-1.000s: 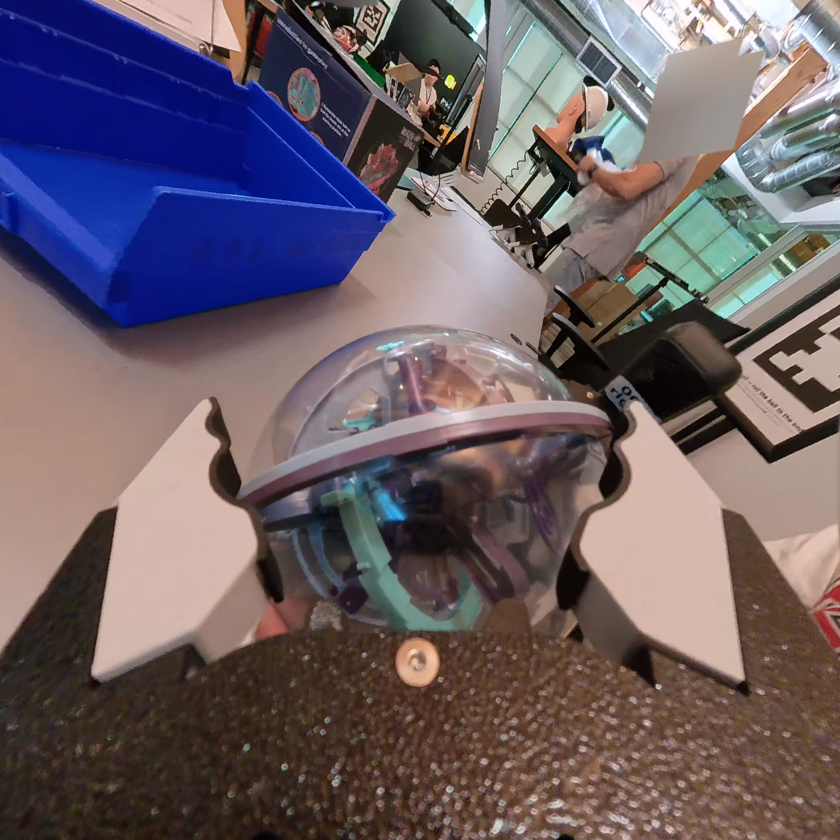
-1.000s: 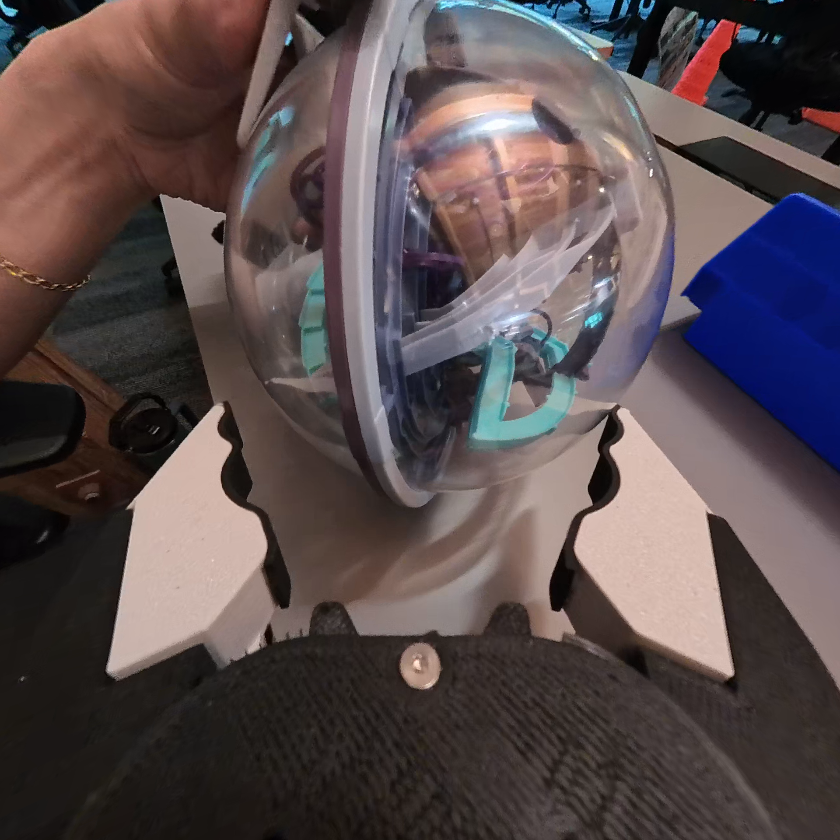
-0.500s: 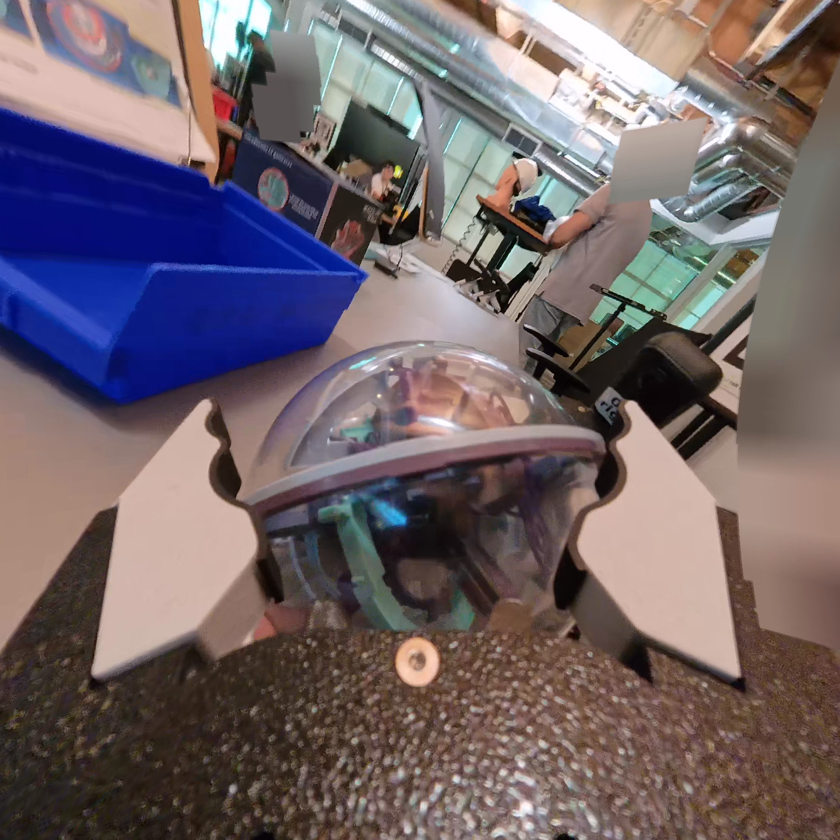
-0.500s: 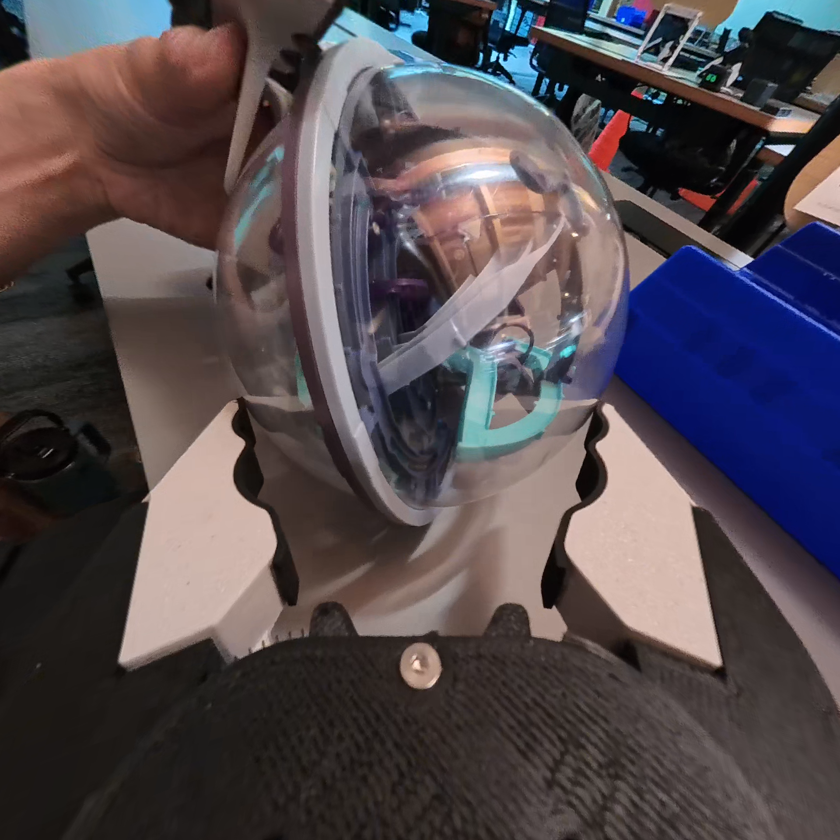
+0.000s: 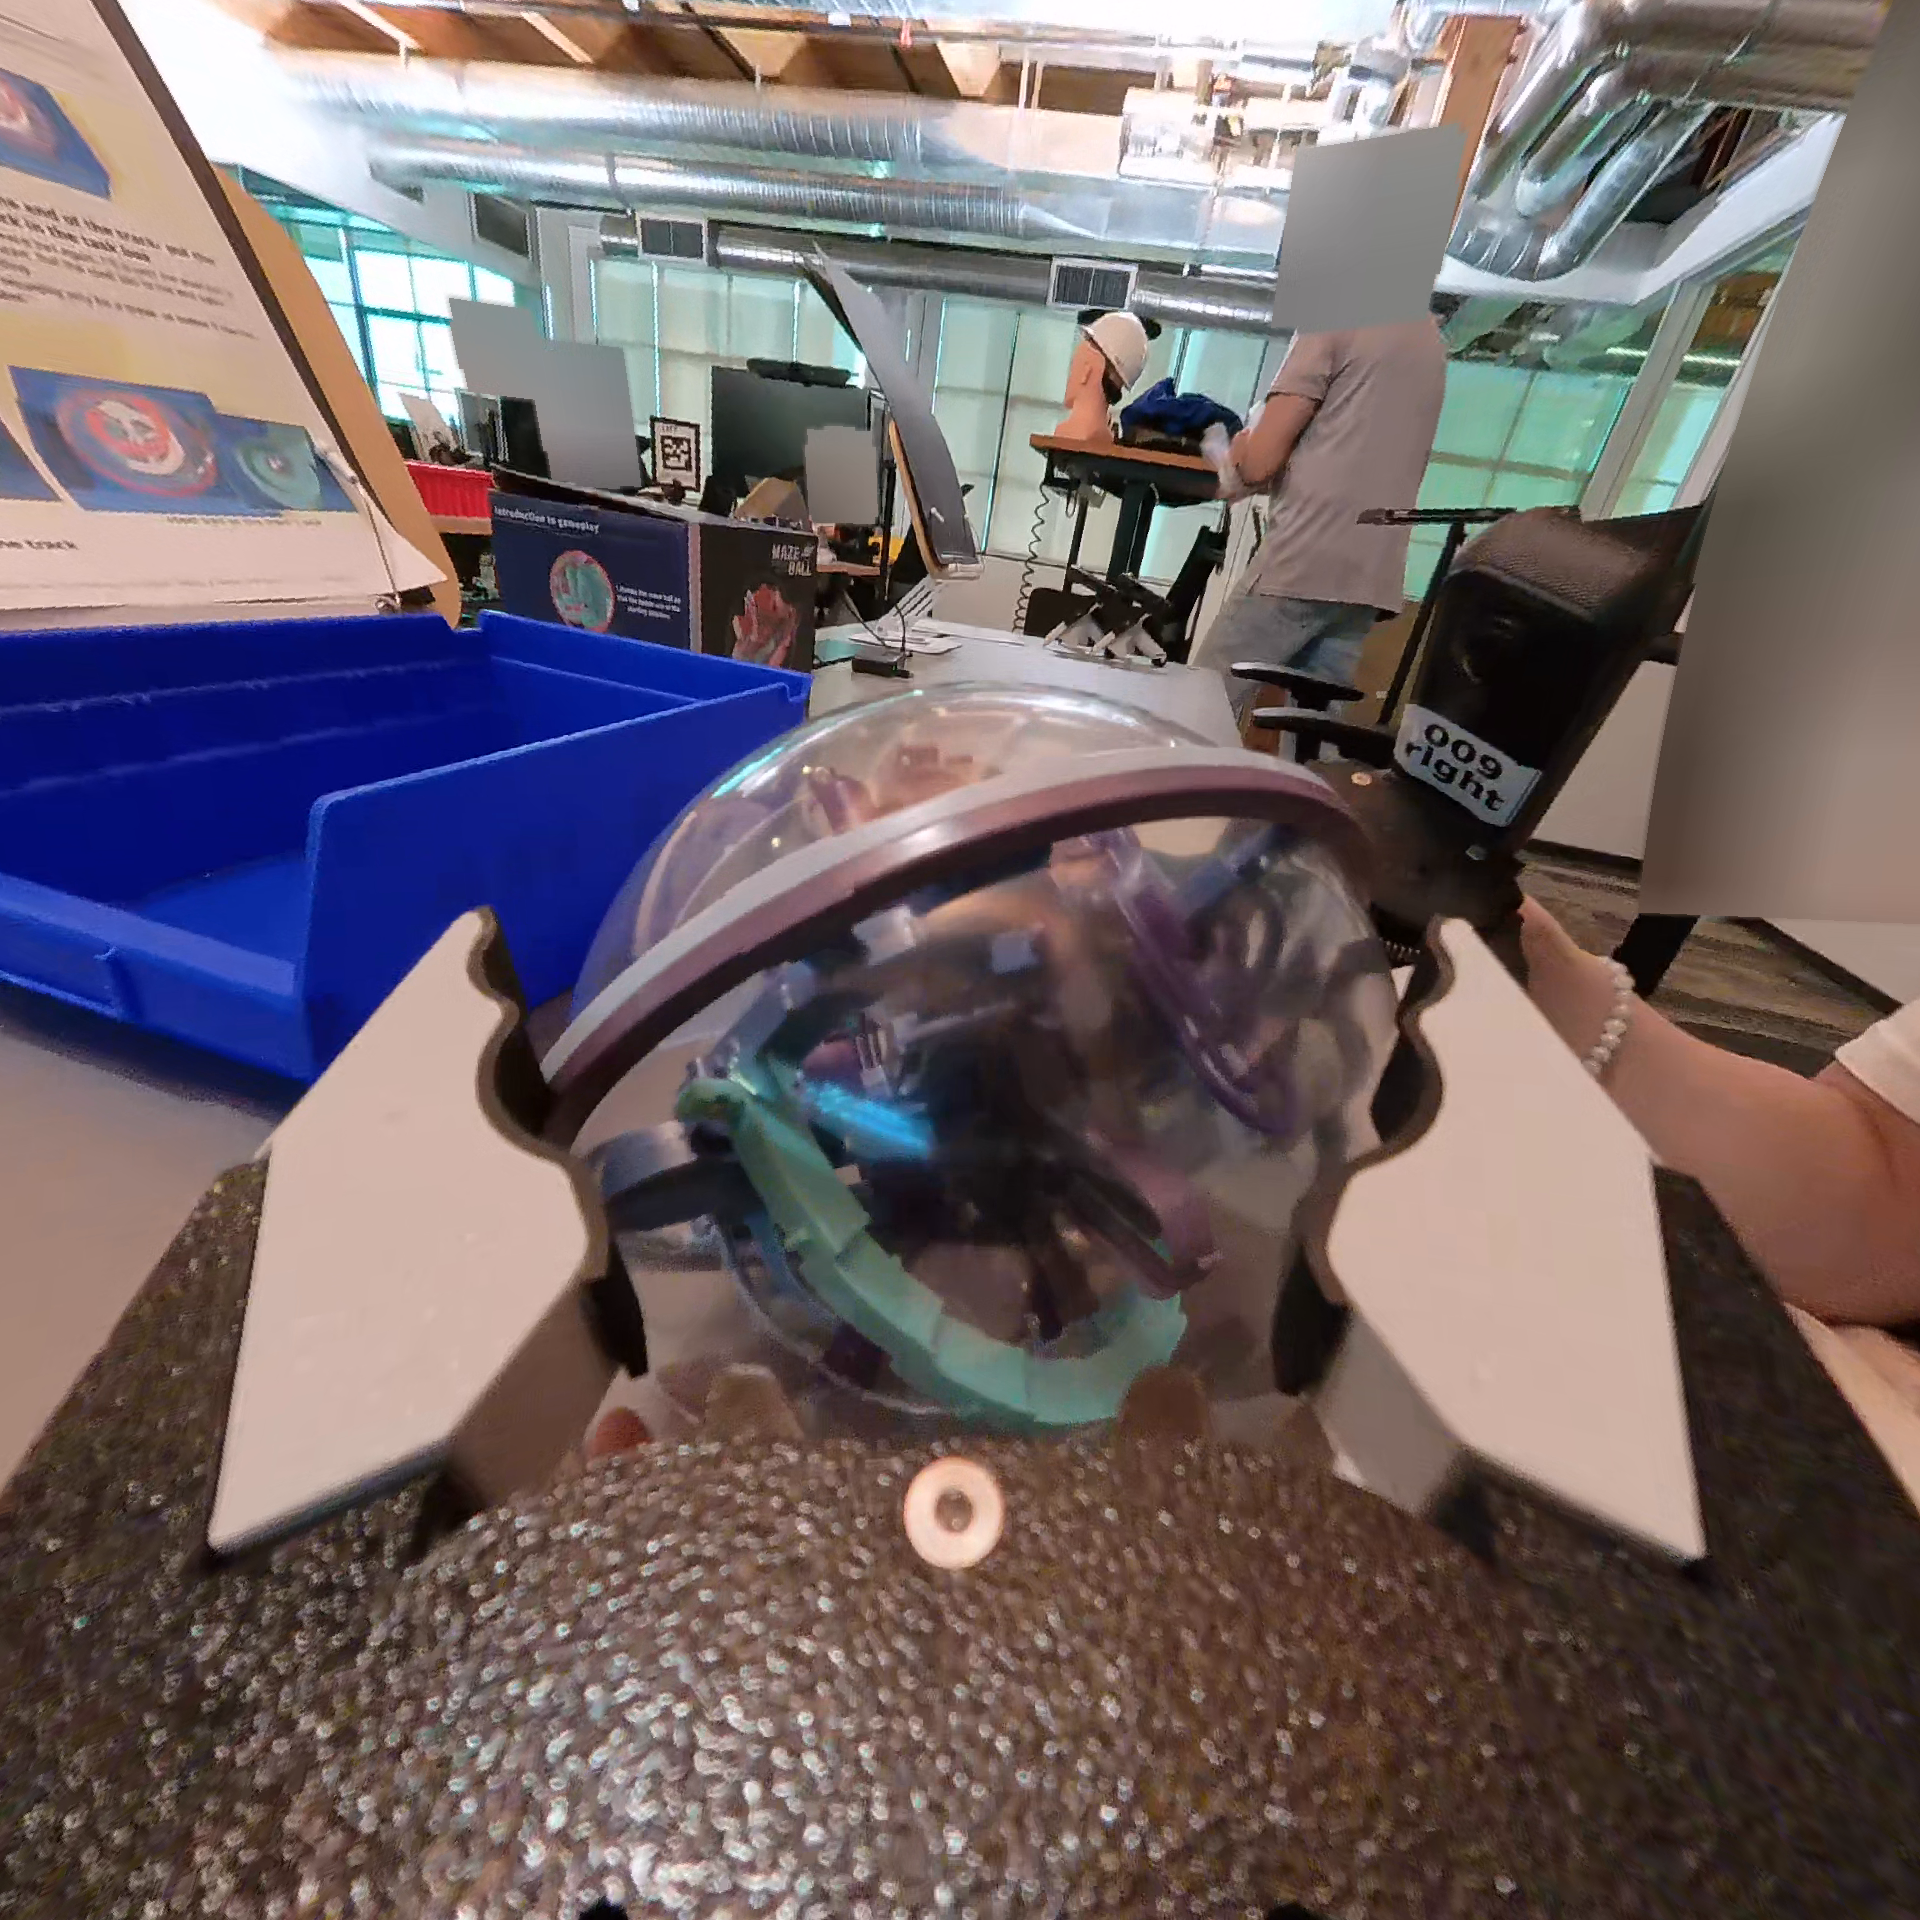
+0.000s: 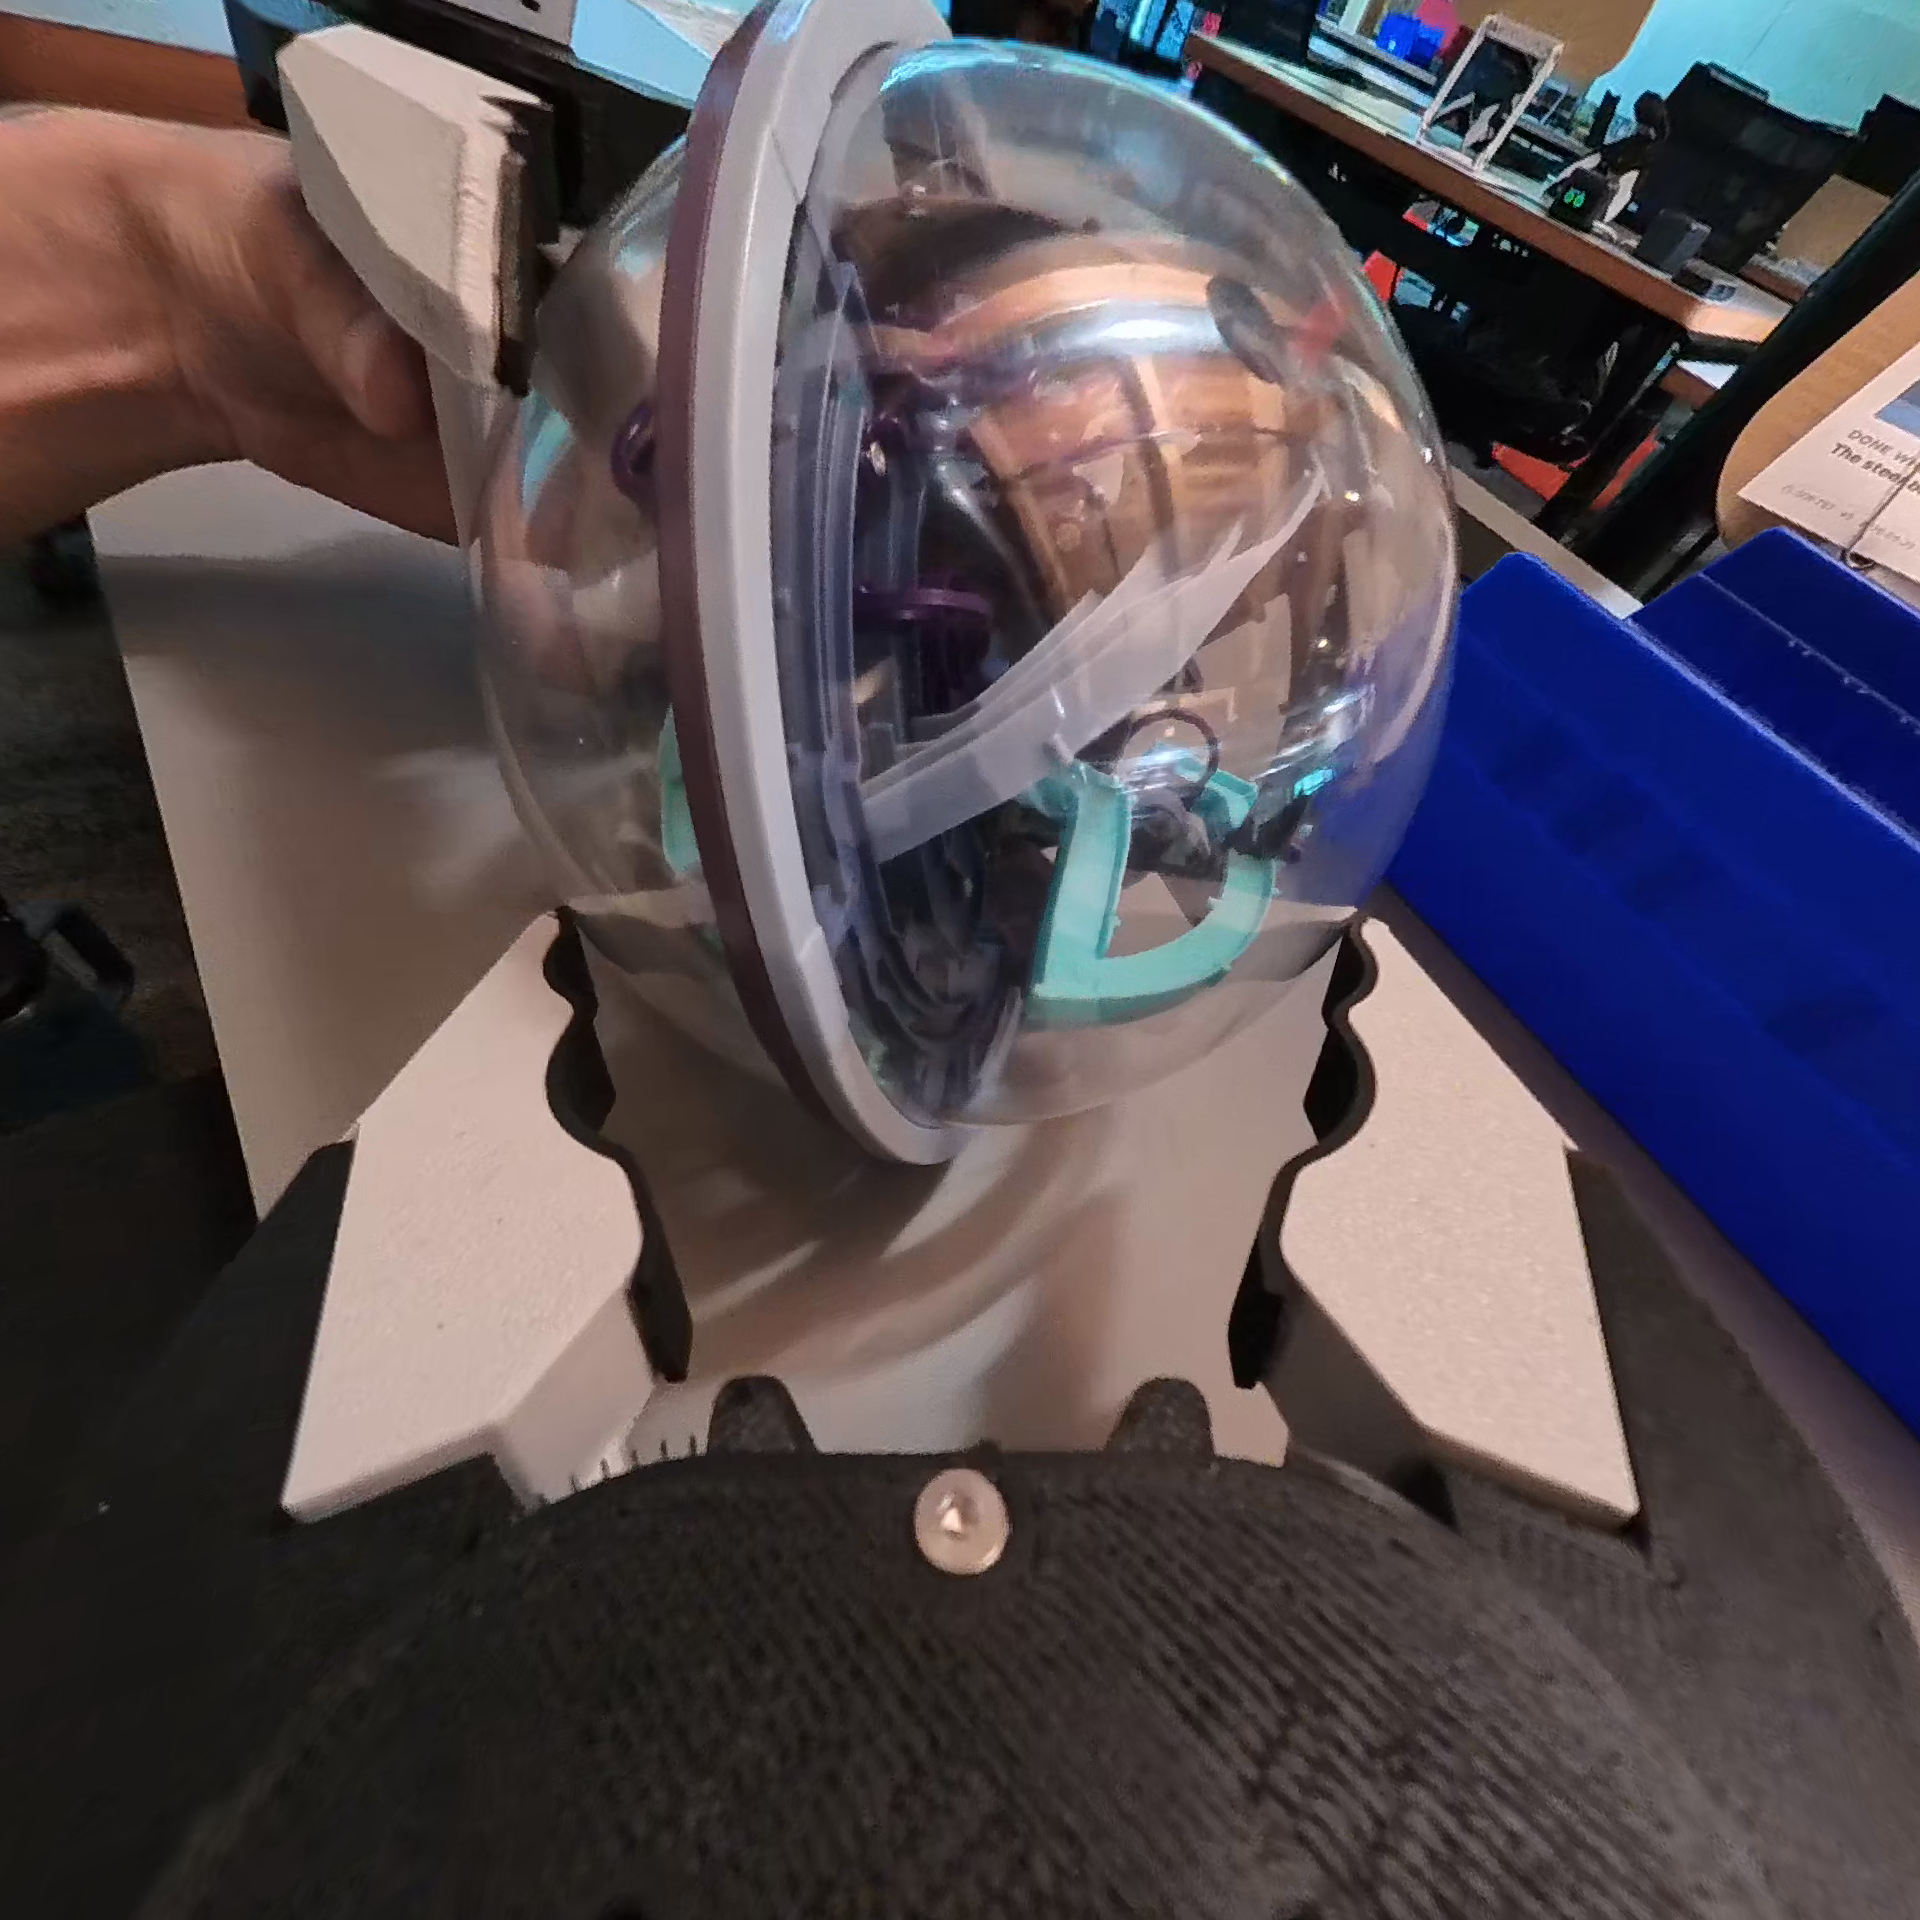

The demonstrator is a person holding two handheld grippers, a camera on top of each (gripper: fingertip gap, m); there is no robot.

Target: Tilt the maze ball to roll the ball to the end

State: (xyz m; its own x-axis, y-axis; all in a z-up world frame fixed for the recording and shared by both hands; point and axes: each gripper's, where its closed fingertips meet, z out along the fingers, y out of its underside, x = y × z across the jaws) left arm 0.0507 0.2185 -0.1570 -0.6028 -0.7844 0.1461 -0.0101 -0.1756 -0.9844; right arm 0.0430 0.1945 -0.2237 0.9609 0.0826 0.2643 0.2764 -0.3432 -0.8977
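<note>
2 grippers on 1 thing: the maze ball [image 5: 966,1039] is held up off the grey table [image 6: 312,727], just beside the blue bin [image 5: 416,831]
Left gripper [image 5: 966,935]: spread wide but clamped; both pads press the ball's widest part, one right at the grey-and-purple seam band [image 6: 748,623]
Right gripper [image 6: 956,940]: also wide; its fingertips lie against the lower curve of the clear shell, a shallower hold
Tilt: the band stands nearly upright in the right wrist view
Steel ball inside: cannot pick it out among the teal and purple tracks
Handling: probably light, stiff and hollow - smooth clear plastic, so slippery and likely to crack if squeezed hard
Where to hold: across the widest part, near the band - gentle pressure, slow tilts
</note>
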